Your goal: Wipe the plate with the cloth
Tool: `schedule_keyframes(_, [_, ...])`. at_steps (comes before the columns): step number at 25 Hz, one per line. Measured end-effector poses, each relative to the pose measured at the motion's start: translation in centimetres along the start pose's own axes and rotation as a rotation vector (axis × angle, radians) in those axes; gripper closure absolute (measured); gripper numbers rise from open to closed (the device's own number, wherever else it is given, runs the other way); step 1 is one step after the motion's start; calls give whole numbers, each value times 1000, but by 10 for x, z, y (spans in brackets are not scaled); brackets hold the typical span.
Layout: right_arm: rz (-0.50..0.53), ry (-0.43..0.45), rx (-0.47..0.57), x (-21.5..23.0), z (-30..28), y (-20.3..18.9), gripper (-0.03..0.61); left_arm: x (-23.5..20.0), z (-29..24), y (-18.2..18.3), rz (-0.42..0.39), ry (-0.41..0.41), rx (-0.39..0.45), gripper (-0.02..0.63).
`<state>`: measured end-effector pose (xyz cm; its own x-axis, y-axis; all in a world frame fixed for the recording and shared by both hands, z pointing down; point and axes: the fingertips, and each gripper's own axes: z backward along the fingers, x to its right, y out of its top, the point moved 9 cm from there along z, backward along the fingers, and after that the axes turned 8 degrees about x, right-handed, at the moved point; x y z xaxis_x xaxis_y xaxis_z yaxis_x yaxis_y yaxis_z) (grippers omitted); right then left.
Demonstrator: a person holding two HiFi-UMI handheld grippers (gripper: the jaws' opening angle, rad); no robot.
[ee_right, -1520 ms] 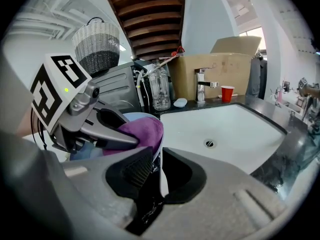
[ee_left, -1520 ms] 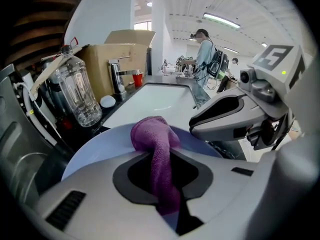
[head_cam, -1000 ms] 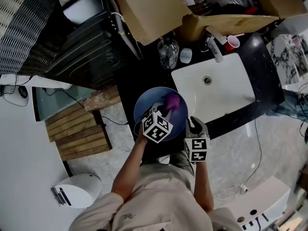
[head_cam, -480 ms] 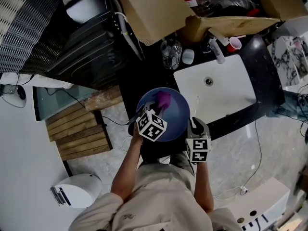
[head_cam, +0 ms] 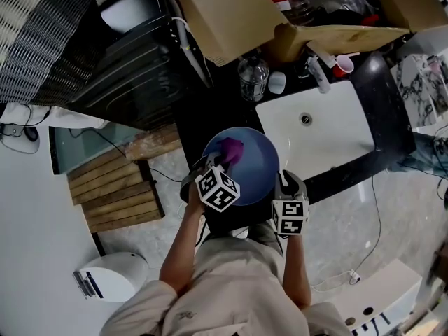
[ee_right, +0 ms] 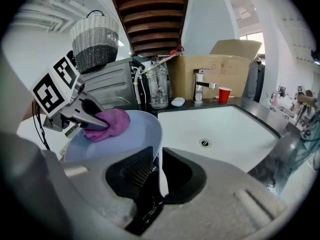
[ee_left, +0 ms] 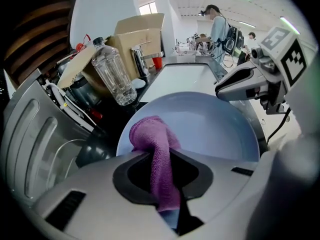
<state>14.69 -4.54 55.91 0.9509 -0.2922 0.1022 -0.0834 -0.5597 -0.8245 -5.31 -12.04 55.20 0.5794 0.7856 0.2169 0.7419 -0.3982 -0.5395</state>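
1. Black counter with a white sink lies ahead; both forearms reach forward, elbows bent.
2. Right tongs pinch the near right rim of the blue plate, left of the sink.
3. Left tongs clamp the purple cloth, which is pressed on the plate's left part.

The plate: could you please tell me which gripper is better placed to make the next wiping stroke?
Left. The left gripper is shut on the purple cloth, which lies on the plate. The right gripper clamps the plate's rim, so it probably serves best as the holder.
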Motion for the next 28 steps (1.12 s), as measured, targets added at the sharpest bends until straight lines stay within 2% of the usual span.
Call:
schedule_keyframes(14, [0, -28, -3, -3, 1, 2, 525, 29, 25, -17, -14, -84, -29, 552])
schedule_keyframes(28, [13, -4, 2, -3, 1, 3, 526, 66, 20, 4, -55, -195, 3, 552])
